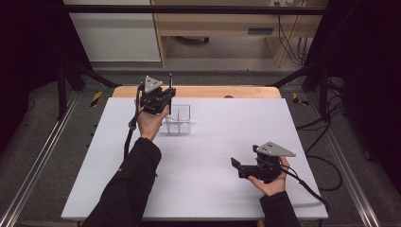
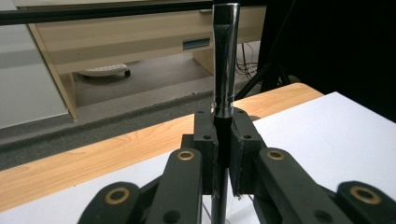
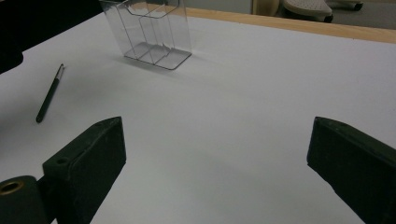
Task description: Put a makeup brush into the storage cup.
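The left gripper [image 1: 166, 97] is clenched on a dark pen [image 2: 225, 60], held upright with its upper end standing above the jaws, and it hangs at the far left of the white table [image 1: 213, 189], right over the clear organizer [image 1: 179, 118]. In the left gripper view the pen's lower end runs down between the pads toward the clear plastic below, though I cannot tell which compartment it points at, or whether the tip is inside yet. The right gripper [image 1: 235, 166] rests low on the near right, its jaws spread wide with nothing between them, well apart from the organizer. A second pen [image 3: 49, 95] lies flat on the table to the left in the right gripper view. The risk, as I judge it, is the light organizer: if the pen tip meets a divider or the rim instead of an opening, it could tip or slide, since nothing steadies it. Letting go too high could make the pen bounce out or lean and topple the whole thing.
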Tool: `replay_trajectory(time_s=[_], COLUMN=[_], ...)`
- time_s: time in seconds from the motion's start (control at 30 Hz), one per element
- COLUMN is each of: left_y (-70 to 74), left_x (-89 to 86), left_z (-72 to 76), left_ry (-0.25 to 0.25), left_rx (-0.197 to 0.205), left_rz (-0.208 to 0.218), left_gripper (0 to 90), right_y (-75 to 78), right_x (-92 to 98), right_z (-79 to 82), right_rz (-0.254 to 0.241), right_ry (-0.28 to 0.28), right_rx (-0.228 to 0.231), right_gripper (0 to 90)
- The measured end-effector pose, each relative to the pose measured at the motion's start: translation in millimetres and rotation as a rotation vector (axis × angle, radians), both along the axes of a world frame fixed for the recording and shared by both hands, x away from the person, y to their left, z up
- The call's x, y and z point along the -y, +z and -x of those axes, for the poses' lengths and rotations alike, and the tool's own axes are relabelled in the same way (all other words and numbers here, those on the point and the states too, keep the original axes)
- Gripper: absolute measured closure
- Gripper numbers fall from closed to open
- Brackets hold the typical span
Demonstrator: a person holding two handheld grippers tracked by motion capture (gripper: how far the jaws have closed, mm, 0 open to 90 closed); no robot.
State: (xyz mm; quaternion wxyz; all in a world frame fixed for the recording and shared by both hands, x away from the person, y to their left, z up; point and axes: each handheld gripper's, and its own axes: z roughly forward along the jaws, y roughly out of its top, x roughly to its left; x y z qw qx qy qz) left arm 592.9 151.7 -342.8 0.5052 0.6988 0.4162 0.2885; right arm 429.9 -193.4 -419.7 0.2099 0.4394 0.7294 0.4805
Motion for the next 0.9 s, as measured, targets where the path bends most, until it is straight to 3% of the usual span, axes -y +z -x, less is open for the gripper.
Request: replay_trajectory(time_s=[0.3, 0.47, 0.9], left_y=[-11.3, -16.2, -30.8], left_x=[2.2, 4.4, -0.3], left_z=[-11.2, -14.0, -17.2], left_ry=[0.018, 0.019, 0.025], left_rx=[-0.011, -0.008, -0.037], left_rz=[0.010, -0.013, -0.017], left_gripper=[82.6, 82.6, 82.6], right_y=[0.1, 0.4, -0.3], right_x=[-0.3, -0.2, -1.1], right_z=[0.0, 0.1, -0.2], right_rz=[-0.007, -0.011, -0.004], right_ry=[0.003, 0.003, 0.012], right_rx=[-0.003, -0.004, -0.003], right_gripper=[5.3, 5.2, 5.2])
